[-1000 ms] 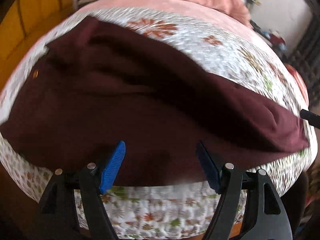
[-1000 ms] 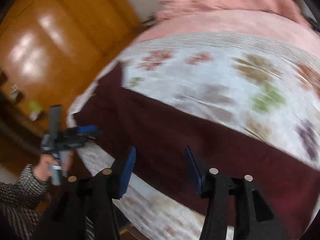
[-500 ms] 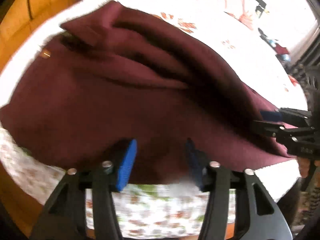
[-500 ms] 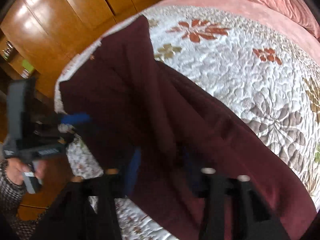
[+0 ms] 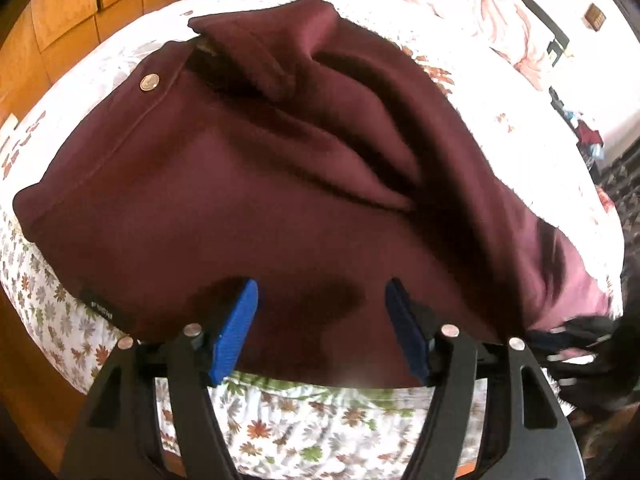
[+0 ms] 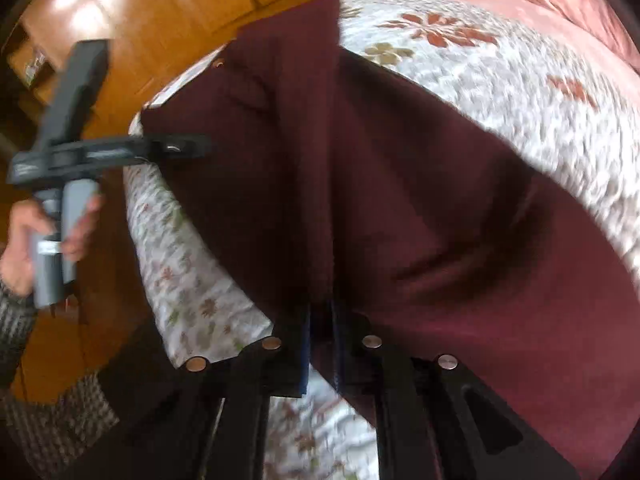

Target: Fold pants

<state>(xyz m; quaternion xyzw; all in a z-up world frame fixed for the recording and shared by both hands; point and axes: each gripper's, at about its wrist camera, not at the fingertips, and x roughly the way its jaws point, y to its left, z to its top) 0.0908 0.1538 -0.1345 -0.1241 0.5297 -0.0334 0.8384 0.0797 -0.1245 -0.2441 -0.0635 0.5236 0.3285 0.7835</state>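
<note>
Pants (image 5: 280,184) lying rumpled on bed (image 5: 280,412). Right gripper (image 6: 320,344) is pinching pants edge; left gripper (image 5: 320,328) is hovering spread over near hem. Risk: 1-sided pull is likely bunching the fabric, skewing the fold.

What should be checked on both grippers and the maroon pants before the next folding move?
1. Right gripper shut on the maroon pants: ok, a fold of fabric runs between its closed blue pads.
2. Left gripper gripping fabric: not ok, its jaws stand open over the pants, nothing pinched.
3. Left pads over the near edge of the cloth: ok.
4. Pants lying flat: not ok, deep creases run across the middle.
5. Brass button at the waistband visible: ok.
6. Pants fully on the floral quilt: cannot tell, the right end is hidden at the frame edge.
</note>
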